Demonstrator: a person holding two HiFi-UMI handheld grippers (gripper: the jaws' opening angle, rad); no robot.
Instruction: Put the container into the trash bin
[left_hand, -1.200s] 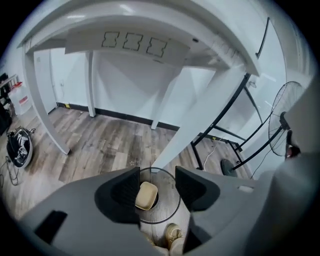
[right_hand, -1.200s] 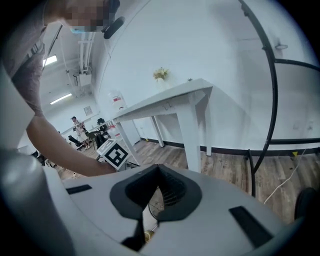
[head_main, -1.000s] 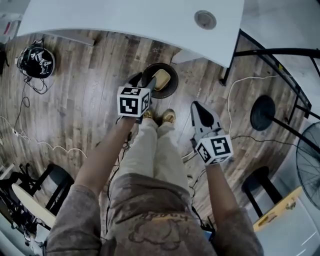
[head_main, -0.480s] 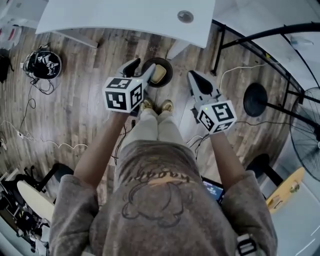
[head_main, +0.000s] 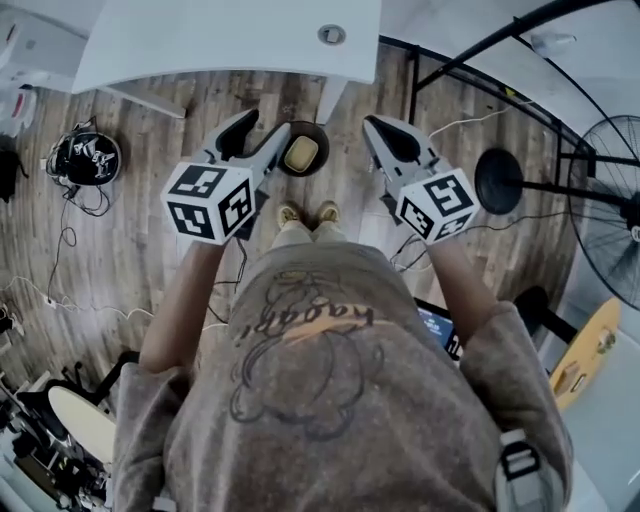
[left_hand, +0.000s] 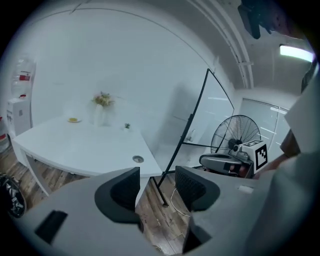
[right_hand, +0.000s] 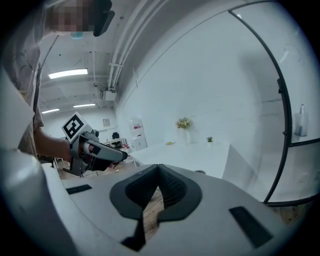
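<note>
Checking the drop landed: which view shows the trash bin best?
Head view: the trash bin stands on the floor by the person's shoes, container inside. Both gripper views aim above it at the table and show no bin.

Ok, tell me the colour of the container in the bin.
Pale yellow-tan container, lying in the dark round bin; the head view shows it best.

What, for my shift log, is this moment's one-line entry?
container: in trash bin | left hand-held gripper: open, empty | right hand-held gripper: shut, empty
</note>
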